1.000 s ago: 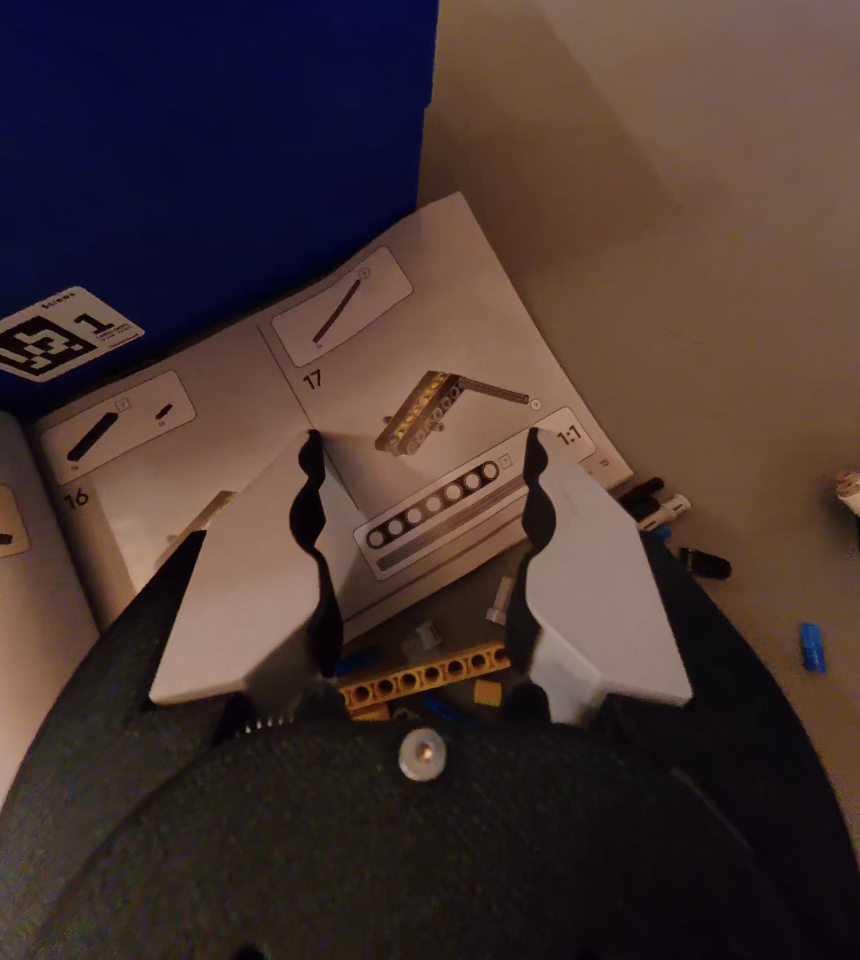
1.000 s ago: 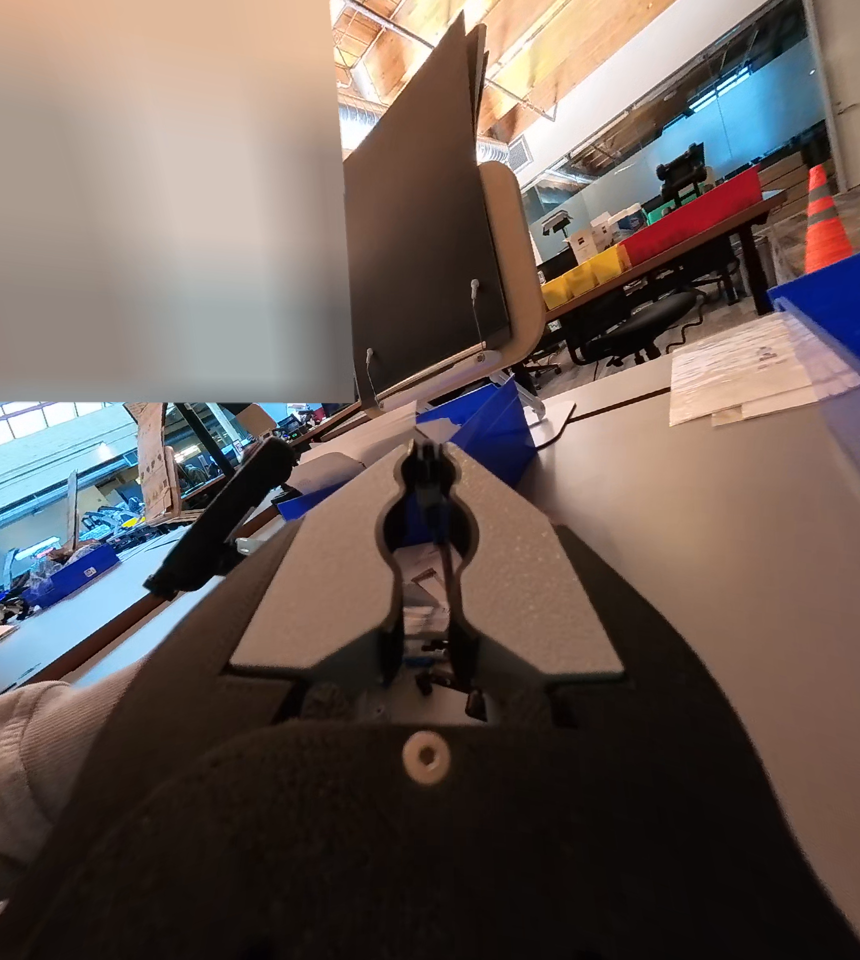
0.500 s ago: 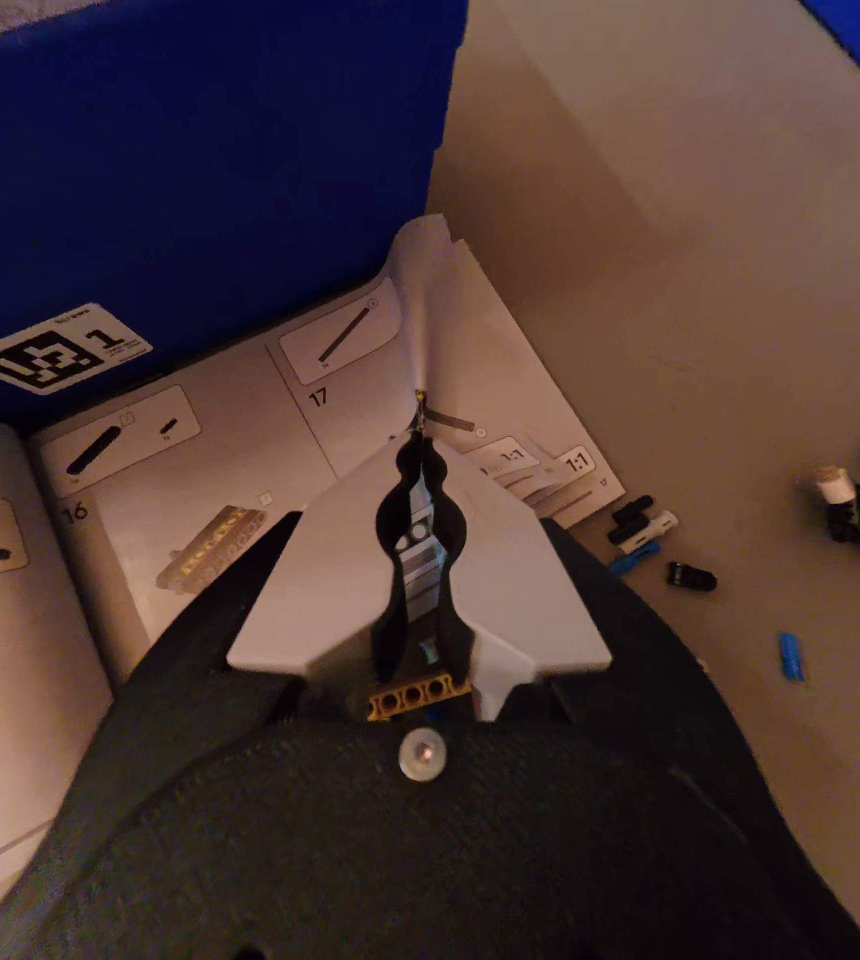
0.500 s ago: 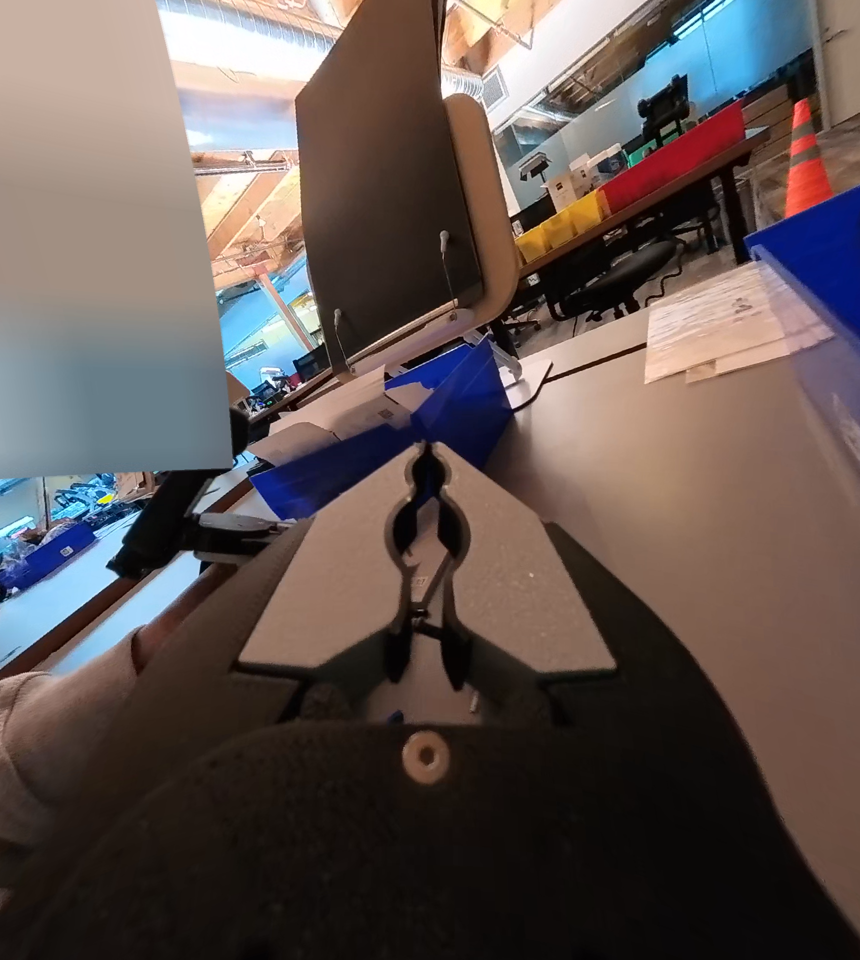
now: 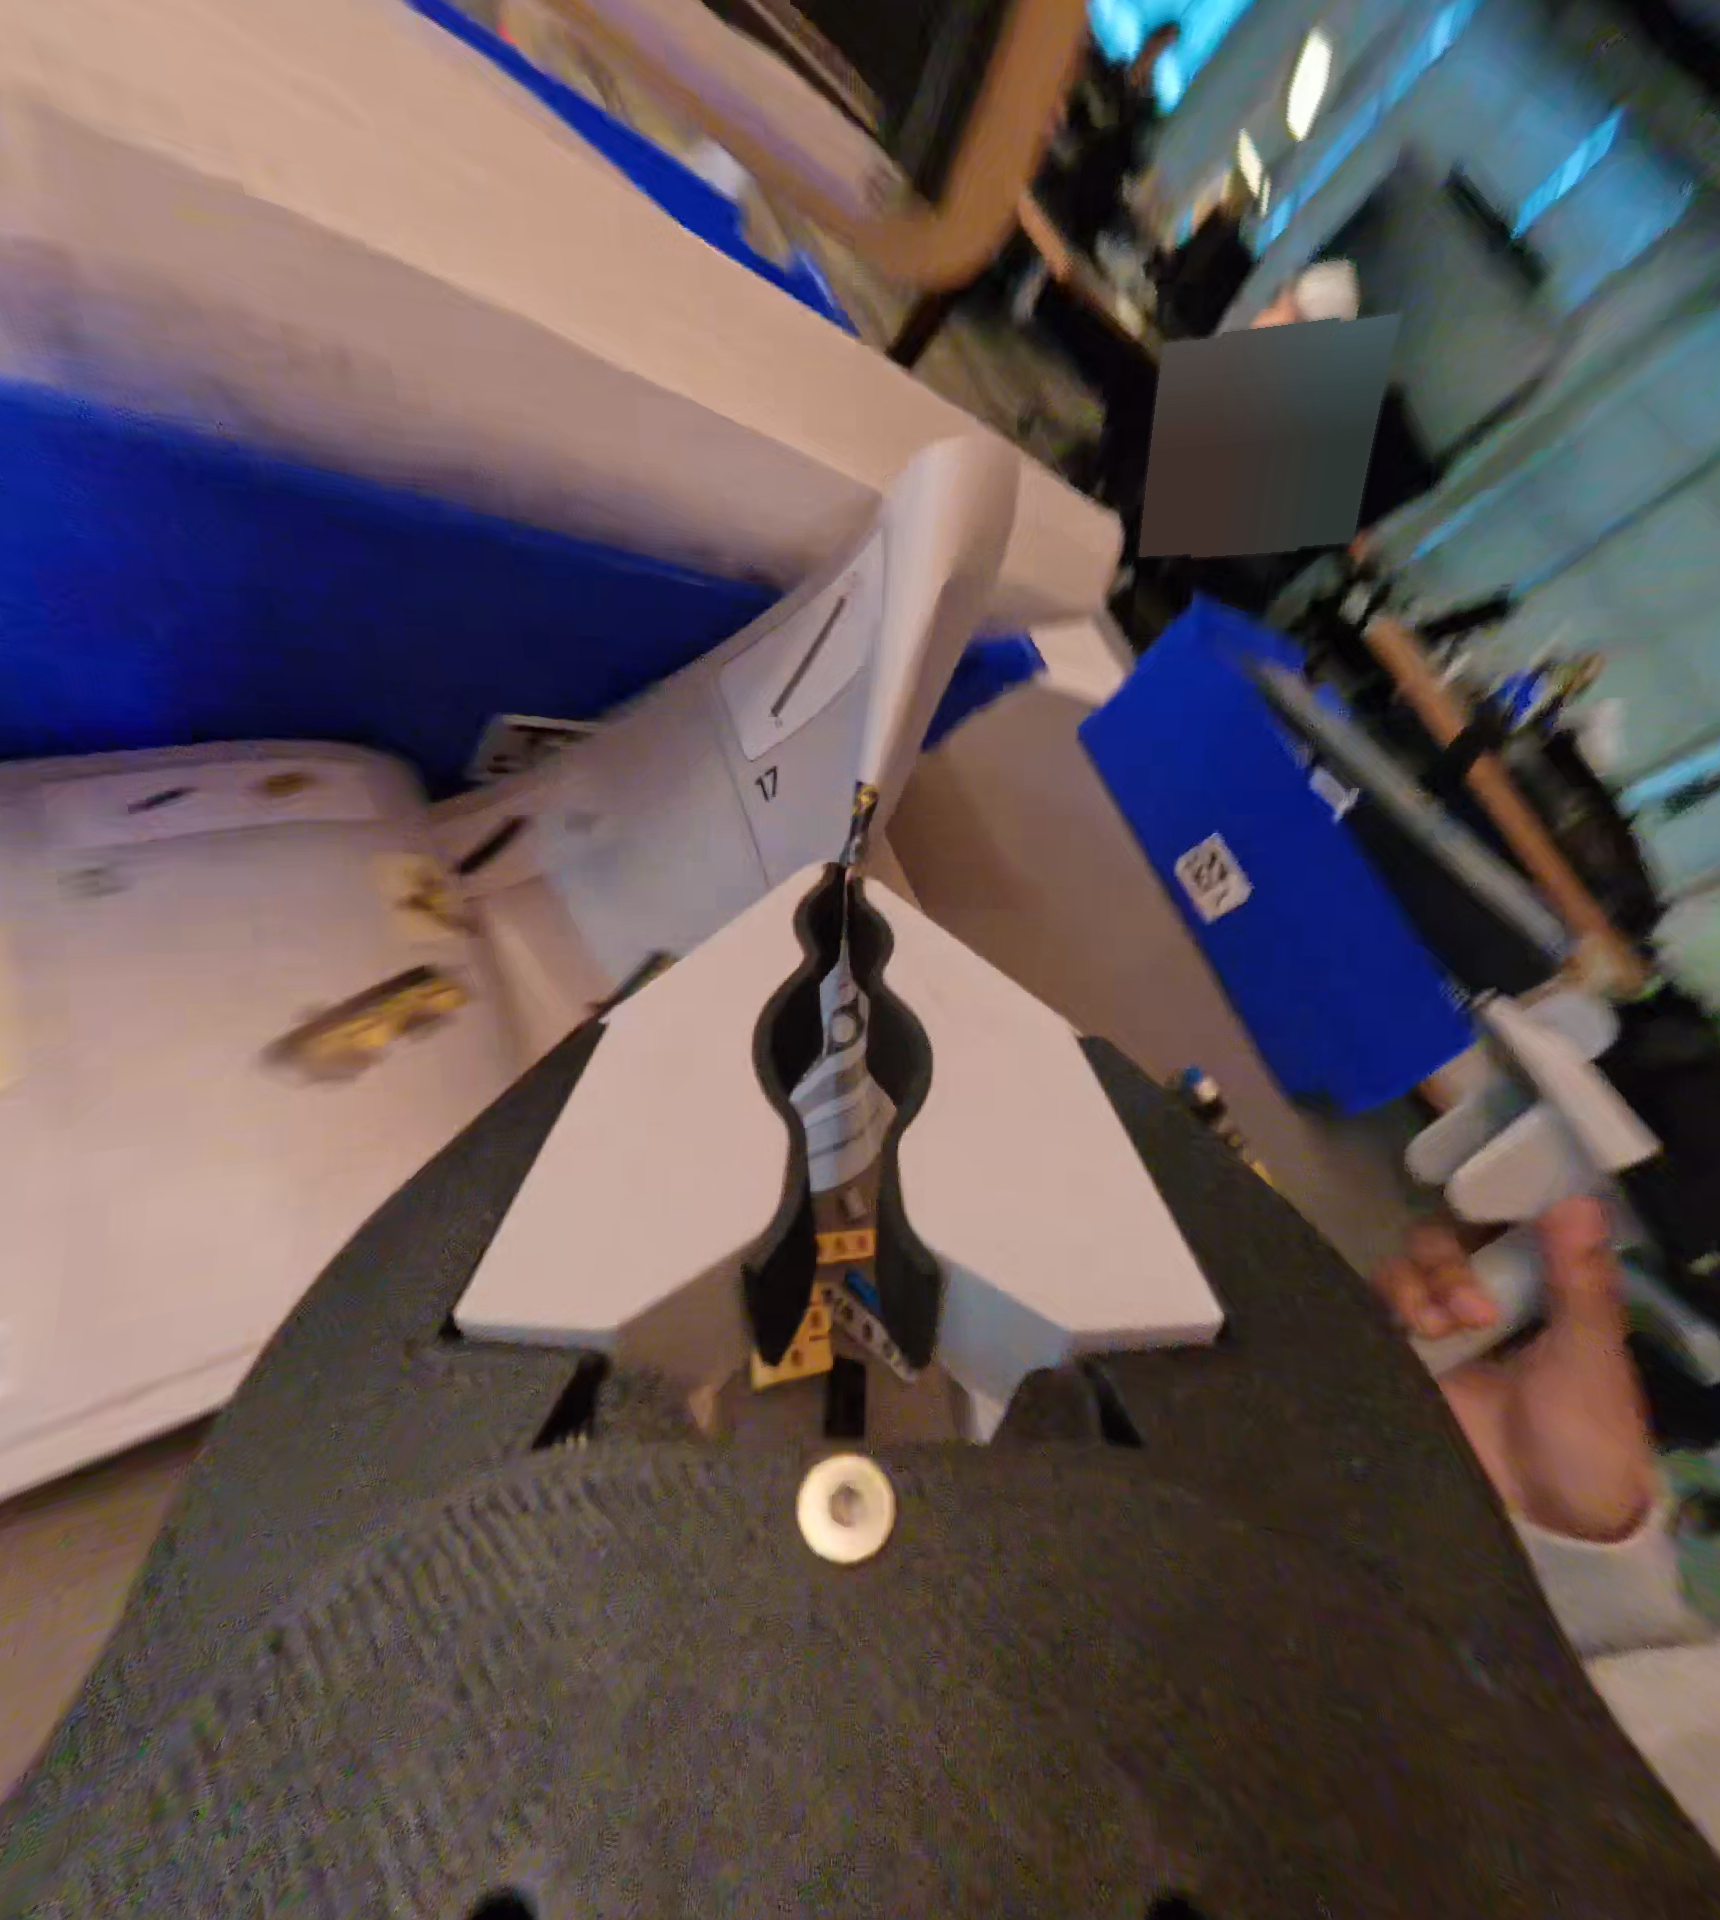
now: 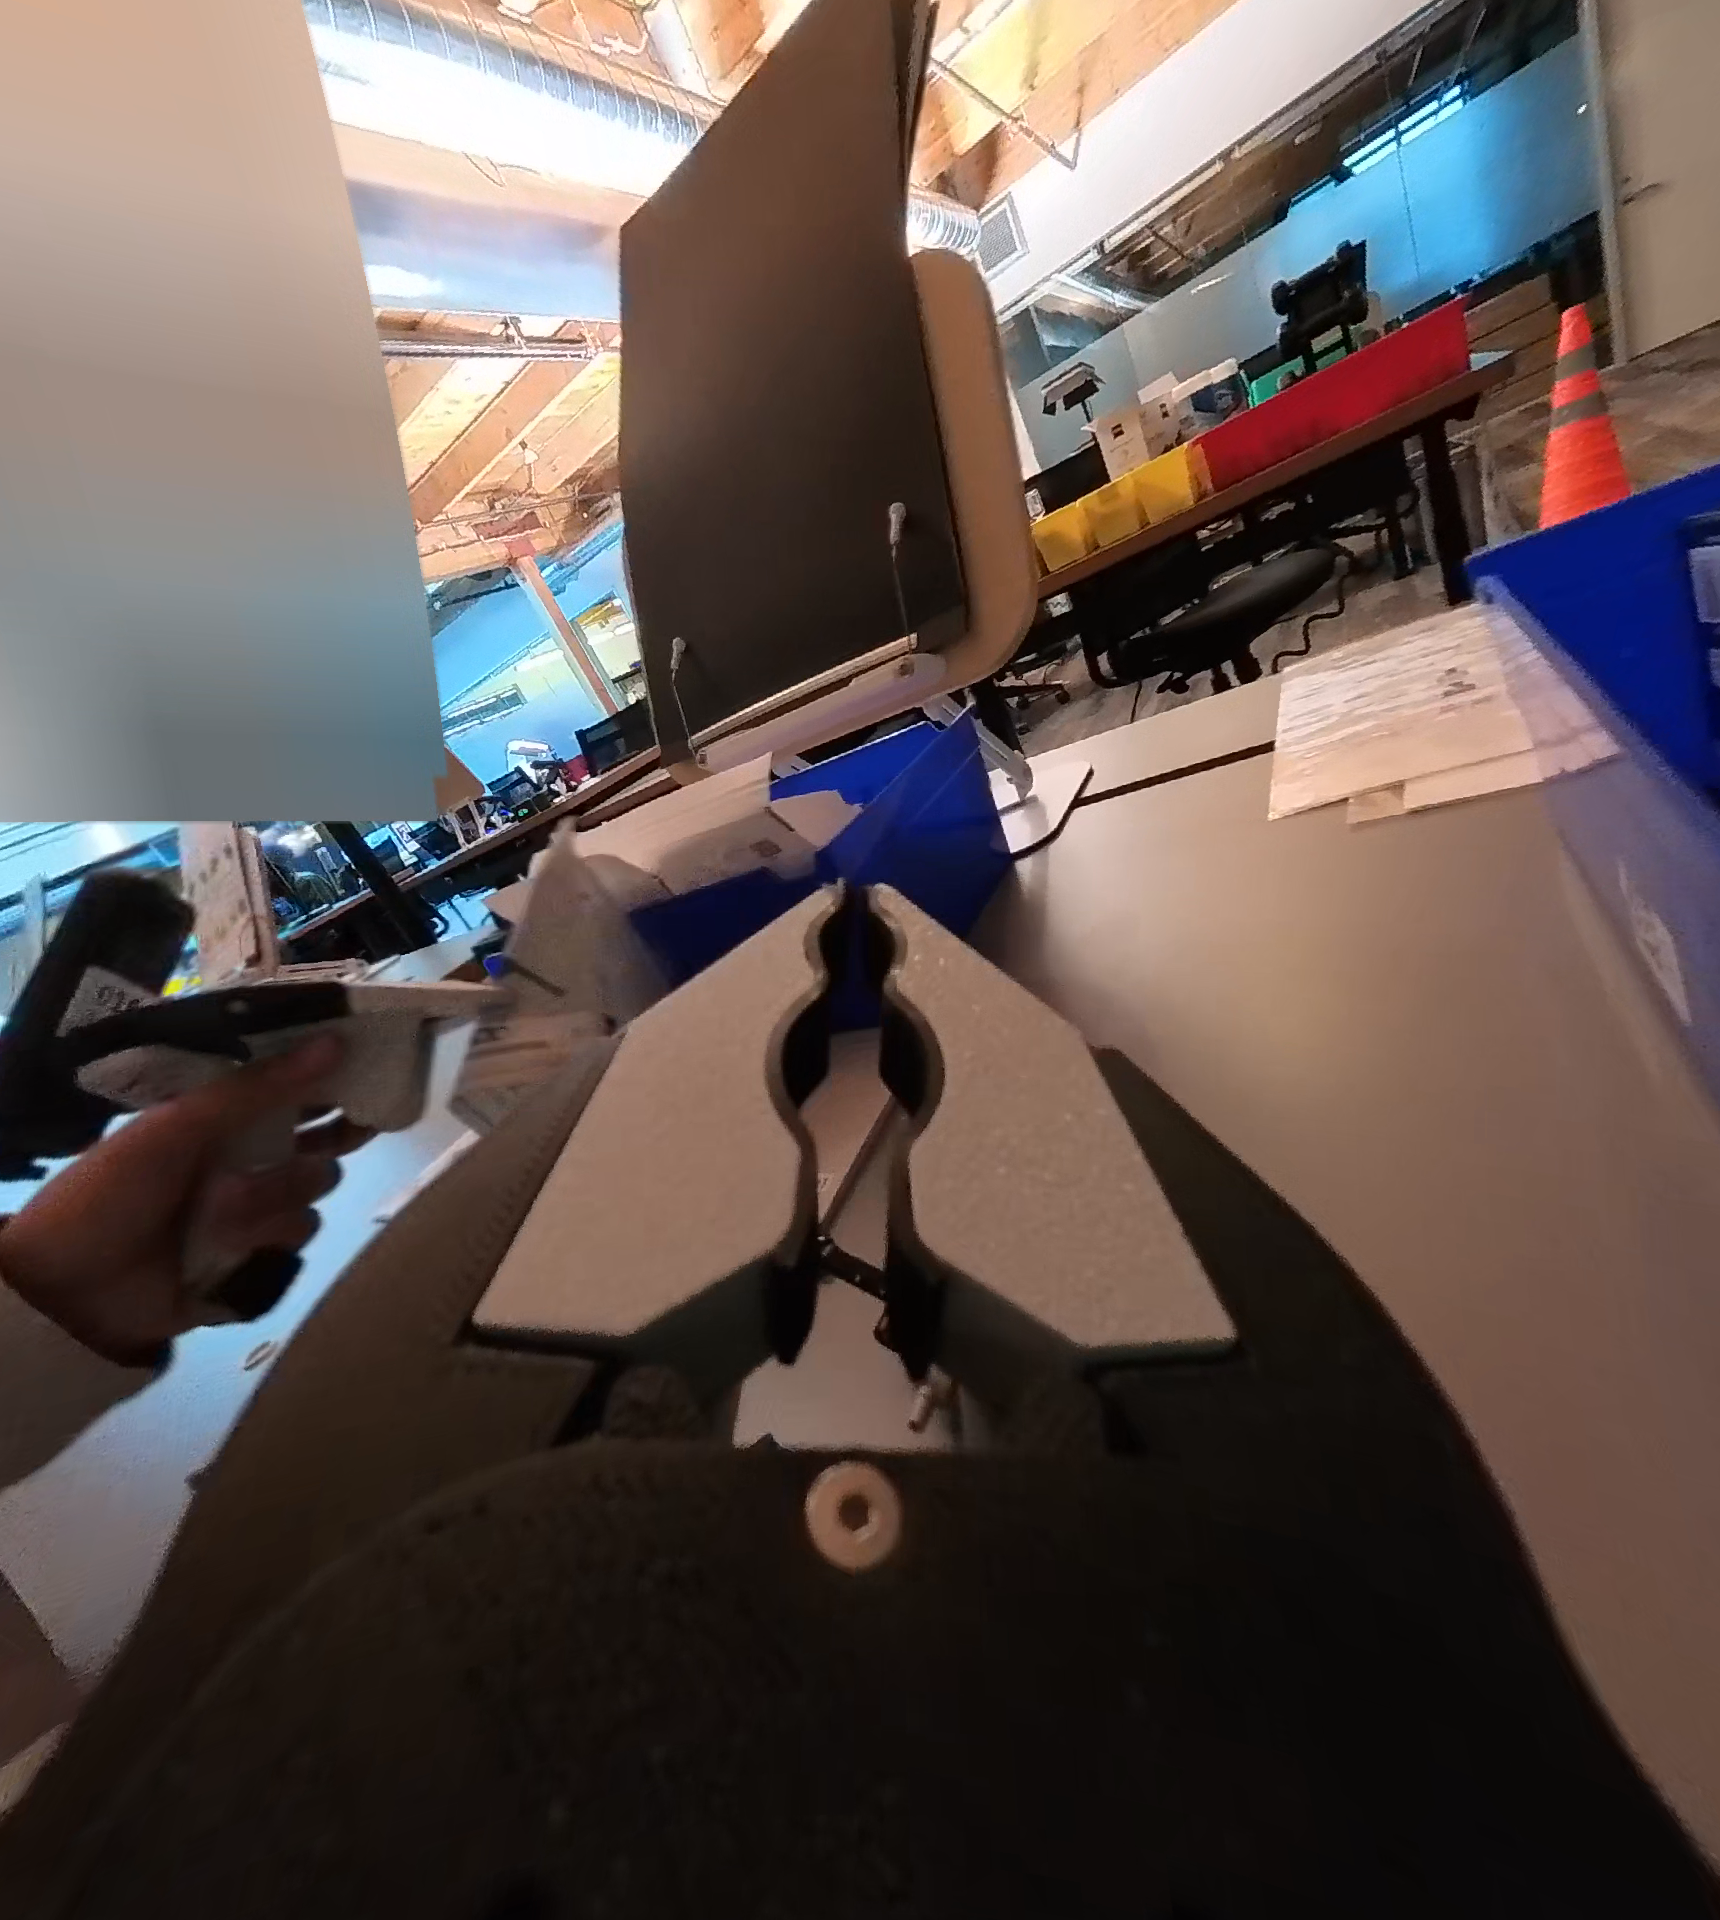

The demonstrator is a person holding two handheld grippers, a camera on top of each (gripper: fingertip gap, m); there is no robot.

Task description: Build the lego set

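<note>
My left gripper [image 5: 843, 883] is shut on the edge of a page [image 5: 923, 623] of the instruction booklet [image 5: 160, 1018] and holds the page lifted and curled above the open spread. Yellow lego beams [image 5: 802, 1345] show on the table through the gap between its jaws. My right gripper [image 6: 851, 904] is shut, with a thin dark rod [image 6: 851, 1169] slanting across the gap between its jaws. In the right wrist view the left gripper [image 6: 513, 1000] is at the left in a hand, pinching the raised page [image 6: 565, 904]. The right gripper [image 5: 1531, 1132] shows blurred at the right of the left wrist view.
A blue bin [image 5: 212, 582] stands behind the booklet and another blue bin [image 5: 1271, 904] lies to its right. In the right wrist view a blue bin [image 6: 1666, 831] lines the right side, a dark panel on a stand [image 6: 783, 416] stands behind, and papers [image 6: 1407, 717] lie on the grey table [image 6: 1303, 1039]. The tips of one gripper are about 25 centimetres away from the tips of the other.
My left gripper closed on the booklet page and has lifted it, its view swinging up from the table. My right gripper has stayed shut and turned a little.
</note>
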